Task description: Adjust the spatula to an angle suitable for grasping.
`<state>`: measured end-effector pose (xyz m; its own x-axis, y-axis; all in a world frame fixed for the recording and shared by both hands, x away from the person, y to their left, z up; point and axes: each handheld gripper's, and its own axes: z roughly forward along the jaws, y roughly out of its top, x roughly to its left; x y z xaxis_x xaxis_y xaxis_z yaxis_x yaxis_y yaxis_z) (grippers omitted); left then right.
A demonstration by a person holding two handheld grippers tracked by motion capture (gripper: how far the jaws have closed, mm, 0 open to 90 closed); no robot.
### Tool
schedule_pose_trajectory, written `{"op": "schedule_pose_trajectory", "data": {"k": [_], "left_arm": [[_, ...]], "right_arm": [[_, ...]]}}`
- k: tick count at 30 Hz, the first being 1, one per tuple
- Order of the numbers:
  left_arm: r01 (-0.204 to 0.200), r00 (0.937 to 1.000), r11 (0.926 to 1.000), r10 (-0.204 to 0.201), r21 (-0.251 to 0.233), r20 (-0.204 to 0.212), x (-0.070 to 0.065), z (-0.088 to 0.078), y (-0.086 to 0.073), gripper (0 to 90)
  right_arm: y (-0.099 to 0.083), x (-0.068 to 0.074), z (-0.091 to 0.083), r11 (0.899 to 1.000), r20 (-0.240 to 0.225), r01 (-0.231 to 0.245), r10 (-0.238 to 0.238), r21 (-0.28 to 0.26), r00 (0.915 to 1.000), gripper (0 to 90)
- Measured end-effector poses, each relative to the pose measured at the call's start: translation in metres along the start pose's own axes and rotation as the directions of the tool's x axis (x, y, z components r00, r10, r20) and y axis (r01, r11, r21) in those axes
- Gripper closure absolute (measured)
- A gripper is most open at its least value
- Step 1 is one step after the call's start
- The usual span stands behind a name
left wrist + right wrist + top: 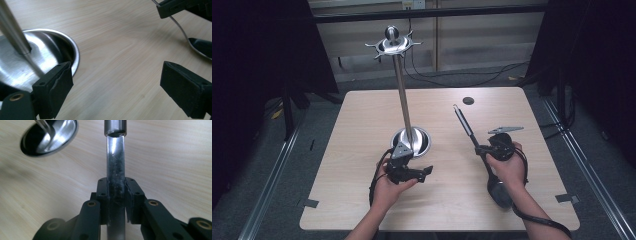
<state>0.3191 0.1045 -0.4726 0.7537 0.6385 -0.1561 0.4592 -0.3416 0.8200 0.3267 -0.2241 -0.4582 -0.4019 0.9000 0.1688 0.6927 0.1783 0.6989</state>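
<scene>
Right gripper clamps a ladle by its handle while the left gripper waits with jaws wide beside the stand

On the wooden table (pixel 362 130), the right gripper (pixel 482 149) has its jaws pressed narrow on the metal handle of the ladle (pixel 464 124), which points away across the table with a hook at its far end and its dark bowl near the person's wrist; the left gripper (pixel 424 171) holds nothing, jaws spread, one jaw just beside the round steel base of the utensil stand (pixel 403 90), whose upright pole carries a ring of hooks at the top
</scene>
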Motion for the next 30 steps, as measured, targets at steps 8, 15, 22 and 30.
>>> {"op": "schedule_pose_trajectory", "data": {"k": [8,15,22,30], "left_arm": [[0.023,0.9967,0.9989,-0.019,-0.041,0.079,-0.014,0.007,0.006,11.4],[0.063,0.9882,0.9957,-0.053,-0.068,0.144,-0.024,0.014,0.012,12.0],[0.076,0.9785,0.9941,-0.060,-0.077,0.197,-0.033,0.021,0.016,14.0],[0.098,0.9624,0.9893,-0.066,-0.108,0.263,-0.049,0.030,0.026,20.5]], "right_arm": [[0.001,0.005,-0.013,0.994,-0.051,-0.012,0.007,-0.109,0.9987,75.8],[0.004,0.012,-0.021,0.984,-0.105,-0.017,-0.002,-0.177,0.9944,75.8],[0.004,0.015,-0.026,0.972,-0.137,-0.027,-0.006,-0.235,0.9905,75.8],[0.009,0.025,-0.036,0.951,-0.163,-0.037,-0.014,-0.307,0.9866,75.8]]}}
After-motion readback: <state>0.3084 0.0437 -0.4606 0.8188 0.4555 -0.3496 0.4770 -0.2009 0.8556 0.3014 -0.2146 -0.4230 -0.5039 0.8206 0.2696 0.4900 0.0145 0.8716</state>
